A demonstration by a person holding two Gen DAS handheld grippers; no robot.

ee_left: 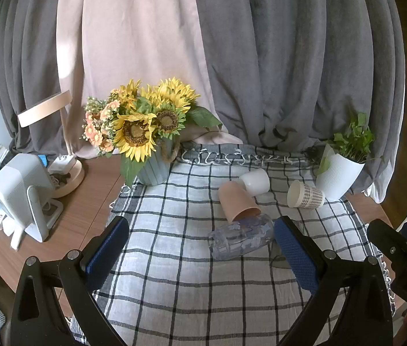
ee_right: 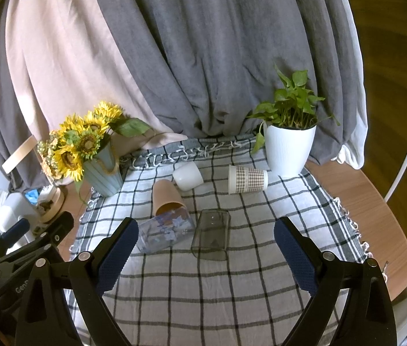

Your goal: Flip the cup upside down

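Left to right on the checked cloth (ee_right: 203, 288):

- Sunflower pot (ee_right: 104, 173) at the far left edge of the cloth, out of the work area.
- Left gripper (ee_left: 200, 248) is spread wide, nothing between its fingers, hovering short of the cups.
- Clear floral cup (ee_right: 164, 232) on its side, mouth end touching the pink cup (ee_right: 167, 197), which also lies tipped over, open end toward the camera.
- White cup (ee_right: 188, 176) on its side just behind the pink one.
- Smoky clear glass (ee_right: 211, 235) lying flat, just beside the floral cup (barely readable against the cloth).
- Checked paper cup (ee_right: 248, 179) on its side, near the white plant pot (ee_right: 288, 150).
- Right gripper (ee_right: 206, 248) is also fully spread and empty, lined up roughly on the smoky glass.

No cup is upside down yet; which one is the target I can't tell.

Risks as I see them:
- All cups are on their sides, so any nudge rolls them.
- Floral and pink cups touch; closing on one likely shoves the other.
- The paper cup probably crushes under a hard squeeze.
- Clear ones look slick and may slip mid-rotation.
- The loose cloth may bunch under the rim on set-down.
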